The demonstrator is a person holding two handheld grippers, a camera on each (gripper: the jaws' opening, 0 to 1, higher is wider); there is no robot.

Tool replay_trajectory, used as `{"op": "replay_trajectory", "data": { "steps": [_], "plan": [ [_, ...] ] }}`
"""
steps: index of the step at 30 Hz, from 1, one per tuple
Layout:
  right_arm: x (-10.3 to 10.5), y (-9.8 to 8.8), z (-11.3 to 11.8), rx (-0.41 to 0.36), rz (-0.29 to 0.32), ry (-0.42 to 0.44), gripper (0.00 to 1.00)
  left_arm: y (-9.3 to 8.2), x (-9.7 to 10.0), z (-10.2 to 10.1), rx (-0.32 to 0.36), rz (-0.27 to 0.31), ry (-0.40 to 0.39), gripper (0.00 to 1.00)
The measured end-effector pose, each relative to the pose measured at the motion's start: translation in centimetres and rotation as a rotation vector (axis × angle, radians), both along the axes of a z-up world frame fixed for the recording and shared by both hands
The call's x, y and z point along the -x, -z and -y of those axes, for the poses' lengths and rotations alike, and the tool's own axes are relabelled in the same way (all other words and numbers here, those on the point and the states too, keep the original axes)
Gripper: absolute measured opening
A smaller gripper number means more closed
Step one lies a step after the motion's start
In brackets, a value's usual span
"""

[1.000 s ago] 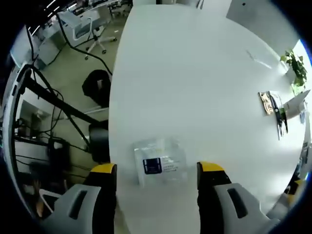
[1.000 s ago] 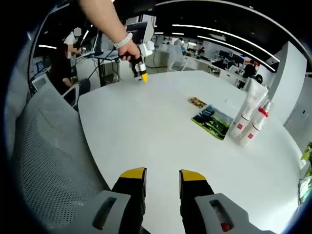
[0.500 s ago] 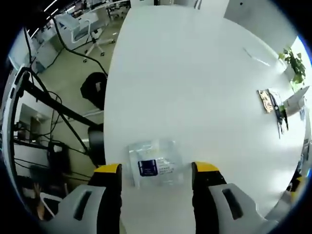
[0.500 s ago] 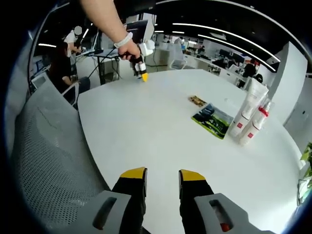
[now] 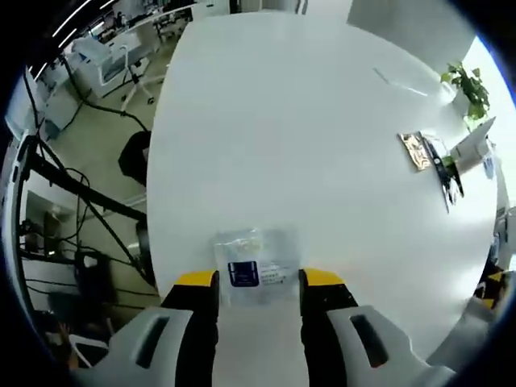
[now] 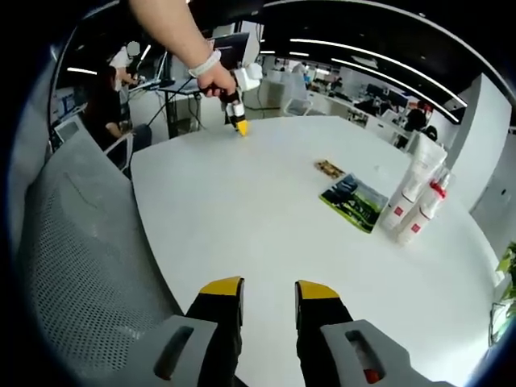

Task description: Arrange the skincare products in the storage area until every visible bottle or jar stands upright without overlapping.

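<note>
A clear flat sachet with a dark blue label point(image 5: 256, 266) lies on the white table point(image 5: 290, 121) near its edge. My left gripper point(image 5: 260, 279) is right over it, a yellow-tipped jaw close against each side, still parted by the sachet's width. In the right gripper view the left gripper point(image 6: 240, 127) stands tip-down at the table's far end, held by a person's hand point(image 6: 214, 78). Several white tubes and bottles with red labels point(image 6: 413, 197) stand upright at the right. My right gripper point(image 6: 269, 290) hovers at the near table edge, jaws slightly apart, holding nothing.
A green and black packet point(image 6: 353, 201) and a small brown packet point(image 6: 327, 168) lie flat beside the bottles. A grey mesh chair point(image 6: 72, 266) stands at the left of the table. Cables, chairs and floor point(image 5: 89, 201) lie beyond the table edge. A plant point(image 5: 466, 81) stands far right.
The left gripper's jaws have narrowed from wide apart to the sachet's edges, and its camera has shifted slightly. The right gripper has stayed almost still.
</note>
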State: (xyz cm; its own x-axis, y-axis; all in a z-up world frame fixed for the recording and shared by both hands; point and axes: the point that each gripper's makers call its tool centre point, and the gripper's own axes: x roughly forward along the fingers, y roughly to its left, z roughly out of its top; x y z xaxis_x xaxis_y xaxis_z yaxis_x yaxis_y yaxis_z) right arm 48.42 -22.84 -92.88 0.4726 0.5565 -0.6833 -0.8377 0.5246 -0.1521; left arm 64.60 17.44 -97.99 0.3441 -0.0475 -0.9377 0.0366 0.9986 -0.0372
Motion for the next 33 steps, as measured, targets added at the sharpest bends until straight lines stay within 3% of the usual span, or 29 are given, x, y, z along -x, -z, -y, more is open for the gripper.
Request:
{"op": "replay_trajectory", "data": {
  "steps": [5,8,15,20,23,27,29,32,33],
  "plan": [
    [0.4,-0.1,-0.5,-0.003,0.003,-0.037,0.20,-2.2,1.4,2.2,0.043,0.079,0.007,0.35],
    [0.8,-0.2,-0.9,-0.012,0.004,-0.062,0.20,-4.1,3.1,4.7,0.083,0.146,0.034,0.35],
    [1.5,-0.3,-1.7,-0.022,0.004,-0.107,0.20,-7.1,9.5,9.6,0.118,0.221,0.062,0.35],
    [2.1,-0.2,-2.1,-0.023,0.000,-0.138,0.20,-8.4,13.9,11.9,0.154,0.272,0.036,0.35],
    [1.9,-0.2,-2.0,-0.038,-0.022,-0.116,0.21,-8.9,15.7,12.8,0.168,0.294,0.034,0.35],
    [1.7,-0.4,-1.9,-0.079,-0.056,-0.075,0.23,-9.8,17.3,14.5,0.240,0.353,0.008,0.35],
    [1.5,-1.2,-2.1,-0.093,-0.041,-0.068,0.21,-10.1,17.8,15.2,0.286,0.385,-0.022,0.35],
    [1.1,-3.4,-2.8,-0.118,-0.027,-0.065,0.21,-10.3,18.8,15.9,0.285,0.406,-0.016,0.35],
    [0.8,-4.7,-3.6,-0.174,-0.036,-0.045,0.22,-10.4,19.0,16.2,0.286,0.415,-0.002,0.35]
  ]
}}
